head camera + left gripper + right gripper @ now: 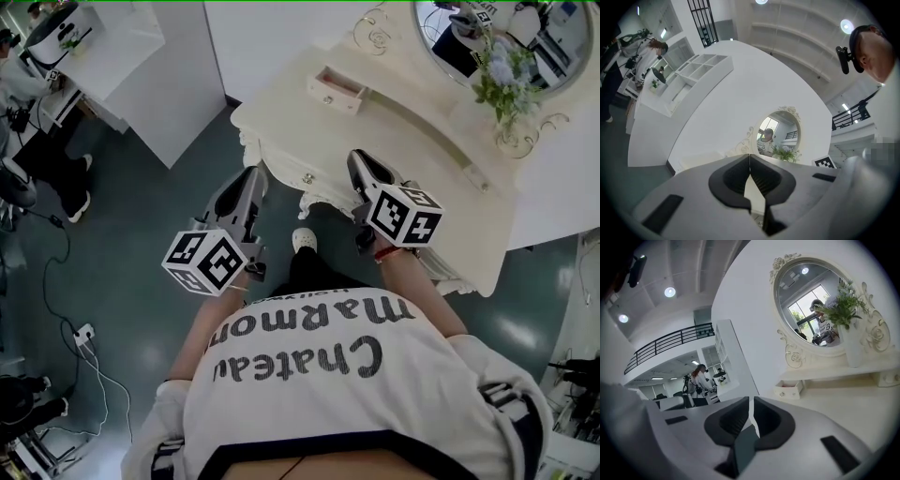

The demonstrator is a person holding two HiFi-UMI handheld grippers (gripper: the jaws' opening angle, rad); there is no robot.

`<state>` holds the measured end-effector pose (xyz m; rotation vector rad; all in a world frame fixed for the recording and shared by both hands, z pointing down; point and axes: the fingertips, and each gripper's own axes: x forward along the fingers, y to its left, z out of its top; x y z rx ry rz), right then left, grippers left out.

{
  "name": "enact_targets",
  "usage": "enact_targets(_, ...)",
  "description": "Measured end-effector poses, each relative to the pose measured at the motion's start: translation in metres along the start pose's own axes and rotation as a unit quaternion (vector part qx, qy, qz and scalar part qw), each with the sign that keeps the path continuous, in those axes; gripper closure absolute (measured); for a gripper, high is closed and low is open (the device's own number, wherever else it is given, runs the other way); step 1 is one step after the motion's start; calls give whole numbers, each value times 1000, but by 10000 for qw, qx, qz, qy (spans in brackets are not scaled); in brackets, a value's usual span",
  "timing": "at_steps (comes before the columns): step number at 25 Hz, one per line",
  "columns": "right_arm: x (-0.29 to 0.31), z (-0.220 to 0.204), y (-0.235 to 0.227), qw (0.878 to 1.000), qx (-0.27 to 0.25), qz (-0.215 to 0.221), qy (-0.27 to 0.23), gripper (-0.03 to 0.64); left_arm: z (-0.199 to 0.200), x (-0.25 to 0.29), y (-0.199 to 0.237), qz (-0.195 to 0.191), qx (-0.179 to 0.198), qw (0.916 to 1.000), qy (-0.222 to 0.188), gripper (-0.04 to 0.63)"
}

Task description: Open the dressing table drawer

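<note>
The cream dressing table (281, 103) stands in front of me in the head view. Its front drawer, with a small round knob (307, 178), is closed under the curved edge. My left gripper (258, 172) points at the table front just left of the knob, jaws together and empty (750, 157). My right gripper (359, 157) reaches over the table edge right of the knob. Its jaws (751, 402) stand nearly touching with nothing between them. A small drawer (336, 90) on the tabletop stands pulled open, also seen in the right gripper view (790, 390).
An oval mirror (497, 37) and a vase of flowers (506, 89) stand at the table's back. A white partition (178, 66) rises to the left, with a person (37, 141) beyond it. Cables and a plug strip (84, 334) lie on the floor. My shoe (304, 240) is near the table leg.
</note>
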<state>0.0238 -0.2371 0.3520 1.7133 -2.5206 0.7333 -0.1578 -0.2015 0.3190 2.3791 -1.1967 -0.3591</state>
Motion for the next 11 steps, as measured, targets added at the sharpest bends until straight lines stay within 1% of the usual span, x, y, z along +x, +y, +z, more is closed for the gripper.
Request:
enact_targets(5, -5, -2, -2, 10000, -55, -66, 28, 566, -4, 1, -6, -64, -28, 10000, 64, 572)
enact_targets(11, -15, -7, -10, 9999, -2, -126, 50, 566, -10, 3, -18, -129, -12, 9998, 117, 572)
